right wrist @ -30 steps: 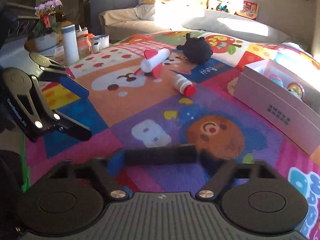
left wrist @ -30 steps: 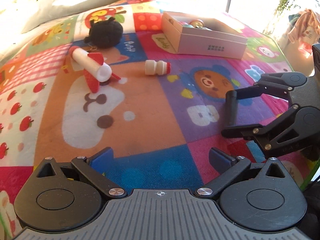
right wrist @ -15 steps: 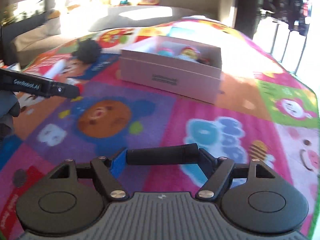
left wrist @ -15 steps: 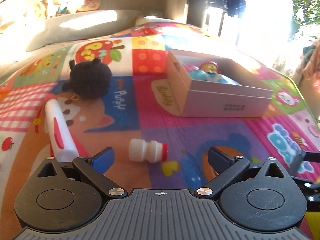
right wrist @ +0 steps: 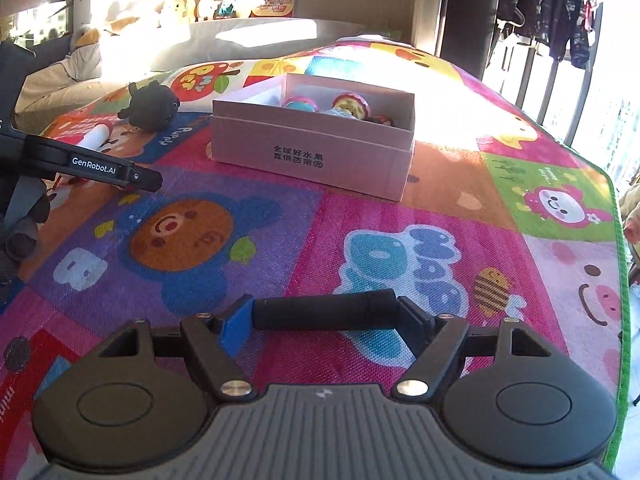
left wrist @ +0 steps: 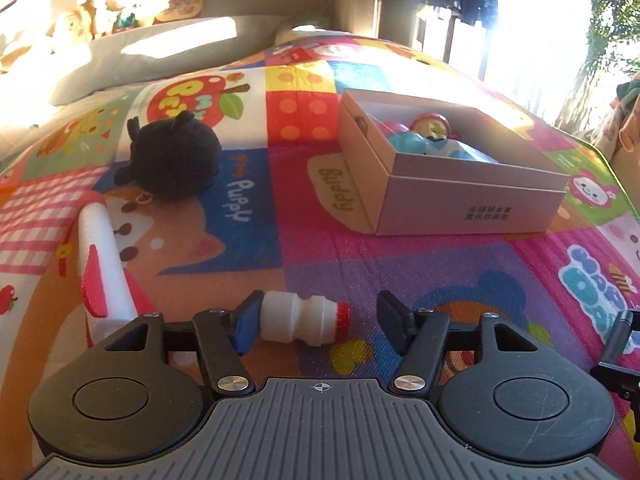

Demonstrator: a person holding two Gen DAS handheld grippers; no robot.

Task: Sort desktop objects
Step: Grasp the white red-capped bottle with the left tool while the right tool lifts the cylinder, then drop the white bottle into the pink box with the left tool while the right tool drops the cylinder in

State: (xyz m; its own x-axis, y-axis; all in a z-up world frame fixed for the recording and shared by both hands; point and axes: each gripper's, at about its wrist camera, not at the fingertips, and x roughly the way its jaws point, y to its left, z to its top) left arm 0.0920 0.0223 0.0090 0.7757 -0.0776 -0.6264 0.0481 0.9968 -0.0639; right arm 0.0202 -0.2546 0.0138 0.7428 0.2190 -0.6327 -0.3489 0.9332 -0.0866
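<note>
The left gripper [left wrist: 316,322] was closing around the small white bottle [left wrist: 302,318], which lay on its side on the play mat [left wrist: 400,264], toward the near edge; the blue left pad touched its base, while the right finger [left wrist: 394,326] stood apart from the red cap. Pressed end to end, the bottle seemed likely to pivot or squirt out, perhaps rolling toward the foam rocket [left wrist: 102,276] just beside it at the left edge. The right gripper [right wrist: 324,316] was clamped across a black cylinder [right wrist: 324,312], low over the near part of the mat; any slackening could drop it short of the pink box [right wrist: 312,152], which sat farther in with toys already inside. The black plush [left wrist: 172,160] lay well apart, toward the far left.
</note>
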